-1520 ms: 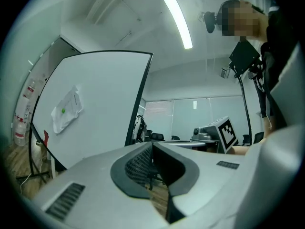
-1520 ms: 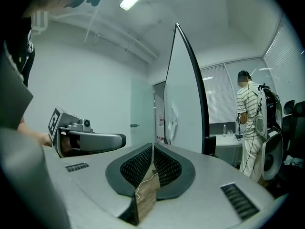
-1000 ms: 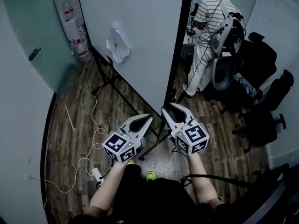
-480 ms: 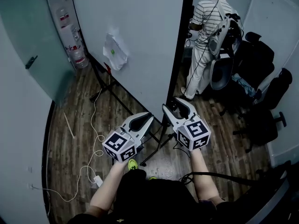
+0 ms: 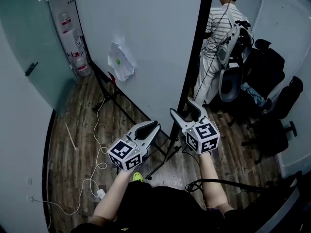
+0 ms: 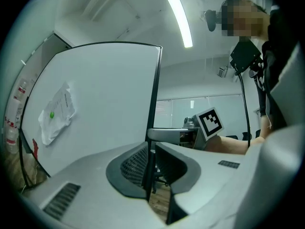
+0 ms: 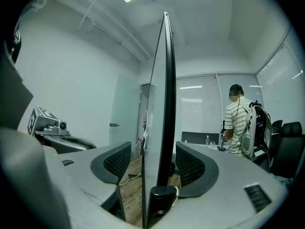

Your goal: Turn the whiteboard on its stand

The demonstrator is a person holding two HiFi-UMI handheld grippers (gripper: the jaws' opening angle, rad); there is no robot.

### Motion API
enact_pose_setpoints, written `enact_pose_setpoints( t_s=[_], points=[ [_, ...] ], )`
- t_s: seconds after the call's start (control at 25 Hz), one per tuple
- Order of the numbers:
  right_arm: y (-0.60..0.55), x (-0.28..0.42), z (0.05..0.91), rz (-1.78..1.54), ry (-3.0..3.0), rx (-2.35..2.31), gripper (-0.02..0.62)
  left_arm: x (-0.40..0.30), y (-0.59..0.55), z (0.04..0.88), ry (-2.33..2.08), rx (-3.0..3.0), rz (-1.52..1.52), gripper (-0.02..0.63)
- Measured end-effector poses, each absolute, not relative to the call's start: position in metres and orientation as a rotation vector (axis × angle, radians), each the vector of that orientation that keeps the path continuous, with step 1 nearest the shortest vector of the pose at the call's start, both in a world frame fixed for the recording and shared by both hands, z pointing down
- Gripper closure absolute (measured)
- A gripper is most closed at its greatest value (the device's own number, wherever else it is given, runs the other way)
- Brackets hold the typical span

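The whiteboard (image 5: 146, 42) was seen upright on its stand (image 5: 115, 93), with its black-framed edge toward the person. Both forearms were extended forward, side by side. The left gripper (image 5: 152, 125) was held low at the board's lower corner, jaws clamped on the frame. The right gripper (image 5: 182, 108) was held slightly higher, jaws opening, with the frame between the pads but untouched.
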State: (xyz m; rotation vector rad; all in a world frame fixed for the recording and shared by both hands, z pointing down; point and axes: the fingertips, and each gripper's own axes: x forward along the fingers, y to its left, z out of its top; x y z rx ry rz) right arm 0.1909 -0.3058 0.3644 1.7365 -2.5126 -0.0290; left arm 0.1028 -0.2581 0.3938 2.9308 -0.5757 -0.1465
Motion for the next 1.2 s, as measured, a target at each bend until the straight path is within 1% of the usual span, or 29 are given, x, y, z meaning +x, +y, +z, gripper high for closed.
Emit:
enact_pose_setpoints(
  t_s=[0.52, 0.56, 0.76, 0.8, 0.84, 1.2],
  points=[
    [-0.338, 0.195, 0.364, -0.003, -2.510, 1.714, 0.320, 0.091, -0.281, 0.399, -0.610, 2.899, -0.153, 0.558],
    [-0.340, 0.195, 0.364, -0.006, -2.507, 1.713, 0.358, 0.090, -0.283, 0.400, -0.611, 2.894, -0.150, 0.558],
    [-0.346, 0.193, 0.368, -0.046, -2.468, 1.706, 0.464, 0.082, -0.287, 0.407, -0.625, 2.877, -0.147, 0.558],
    [-0.347, 0.195, 0.368, -0.049, -2.464, 1.708, 0.508, 0.081, -0.288, 0.408, -0.630, 2.874, -0.147, 0.558],
    [-0.348, 0.196, 0.368, -0.047, -2.469, 1.703, 0.523, 0.079, -0.289, 0.409, -0.634, 2.872, -0.147, 0.558],
    [-0.356, 0.190, 0.367, 0.006, -2.539, 1.629, 0.535, 0.068, -0.298, 0.414, -0.664, 2.850, -0.141, 0.558]
  ],
)
